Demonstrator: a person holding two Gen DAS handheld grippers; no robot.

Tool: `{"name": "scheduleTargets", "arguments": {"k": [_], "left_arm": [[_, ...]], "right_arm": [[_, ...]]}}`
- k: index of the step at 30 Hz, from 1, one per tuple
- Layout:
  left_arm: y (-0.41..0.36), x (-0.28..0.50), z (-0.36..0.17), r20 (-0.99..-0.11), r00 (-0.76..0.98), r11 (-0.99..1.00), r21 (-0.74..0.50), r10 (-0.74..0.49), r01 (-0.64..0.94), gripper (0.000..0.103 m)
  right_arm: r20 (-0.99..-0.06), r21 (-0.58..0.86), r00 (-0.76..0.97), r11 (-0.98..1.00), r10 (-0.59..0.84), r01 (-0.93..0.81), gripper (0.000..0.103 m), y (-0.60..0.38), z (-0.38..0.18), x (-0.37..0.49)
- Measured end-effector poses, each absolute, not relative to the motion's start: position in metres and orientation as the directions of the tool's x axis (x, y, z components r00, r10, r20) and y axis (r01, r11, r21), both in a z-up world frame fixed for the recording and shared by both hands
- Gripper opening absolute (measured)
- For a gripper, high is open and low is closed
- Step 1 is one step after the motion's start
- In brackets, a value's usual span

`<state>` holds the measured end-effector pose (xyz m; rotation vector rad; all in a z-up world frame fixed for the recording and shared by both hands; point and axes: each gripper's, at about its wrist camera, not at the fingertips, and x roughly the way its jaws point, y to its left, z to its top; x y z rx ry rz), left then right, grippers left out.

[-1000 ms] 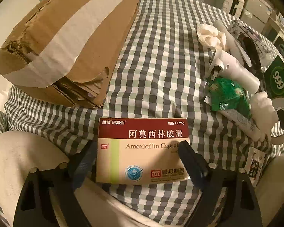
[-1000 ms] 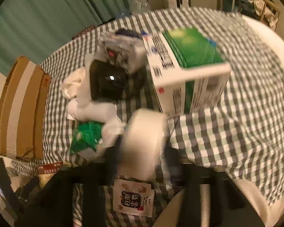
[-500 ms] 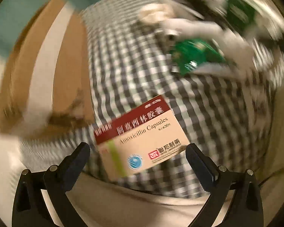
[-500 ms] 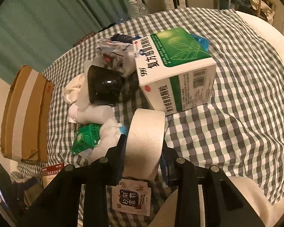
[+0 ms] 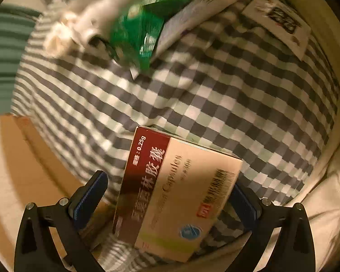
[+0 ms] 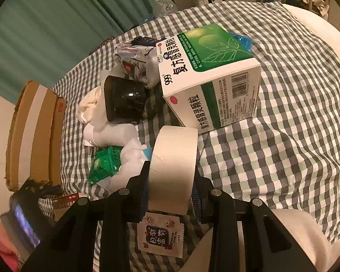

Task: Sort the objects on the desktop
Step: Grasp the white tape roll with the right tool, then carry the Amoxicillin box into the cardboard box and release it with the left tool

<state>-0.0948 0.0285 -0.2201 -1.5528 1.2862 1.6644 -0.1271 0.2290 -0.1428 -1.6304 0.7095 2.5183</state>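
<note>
My right gripper (image 6: 170, 195) is clamped on the tape roll (image 6: 173, 170) while my left gripper (image 5: 167, 198) stands wide around the amoxicillin box (image 5: 176, 195), apparently not gripping, so sorting looks barely begun, with the clutter (image 6: 124, 104) still heaped on the checked cloth (image 6: 283, 136).

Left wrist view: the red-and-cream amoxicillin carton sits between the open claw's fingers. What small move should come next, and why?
Probably close the left claw on the red-and-cream amoxicillin carton. The carton lies tilted between the blue-padded fingers, a gap shows beside the near pad, and the frame is motion-blurred, so nothing seems to hold it yet. The right claw already clamps the white tape roll.
</note>
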Motion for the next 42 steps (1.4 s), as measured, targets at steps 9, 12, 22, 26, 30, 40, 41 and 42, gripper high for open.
{"name": "scheduleTargets", "arguments": {"k": [9, 12, 22, 26, 30, 40, 41, 42], "left_arm": [[0.031, -0.087, -0.202, -0.955, -0.258, -0.359, 0.295, -0.147, -0.886, 0.080], [0.038, -0.075, -0.182, -0.945, -0.298, -0.433, 0.328, -0.137, -0.839, 0.080], [0.046, -0.079, -0.113, -0.892, -0.451, -0.793, 0.297, -0.032, -0.532, 0.080], [0.032, -0.085, -0.079, -0.849, -0.527, -0.871, 0.245, 0.019, -0.426, 0.080], [0.010, -0.082, -0.046, -0.799, -0.601, -0.906, 0.230, 0.033, -0.356, 0.080], [-0.072, -0.082, -0.002, -0.751, -0.659, -0.972, 0.127, 0.035, -0.196, 0.080], [-0.083, -0.083, 0.000, -0.752, -0.658, -0.978, 0.105, 0.040, -0.180, 0.080], [-0.088, -0.083, 0.001, -0.753, -0.657, -0.981, 0.093, 0.044, -0.172, 0.080]], "right_arm": [[-0.882, 0.344, -0.425, -0.894, -0.203, -0.286, 0.032, 0.228, -0.149, -0.136], [-0.873, 0.351, -0.443, -0.894, -0.204, -0.279, 0.032, 0.229, -0.145, -0.134], [-0.843, 0.332, -0.508, -0.914, -0.177, -0.233, 0.028, 0.216, -0.106, -0.108], [-0.814, 0.308, -0.558, -0.933, -0.158, -0.185, 0.027, 0.204, -0.070, -0.097], [-0.770, 0.306, -0.612, -0.946, -0.181, -0.105, 0.017, 0.183, -0.034, -0.090], [-0.720, 0.250, -0.659, -0.967, -0.220, 0.050, 0.013, 0.123, 0.018, -0.089], [-0.725, 0.245, -0.653, -0.968, -0.221, 0.055, 0.013, 0.119, 0.017, -0.092], [-0.731, 0.251, -0.644, -0.966, -0.227, 0.056, 0.016, 0.115, 0.014, -0.095]]}}
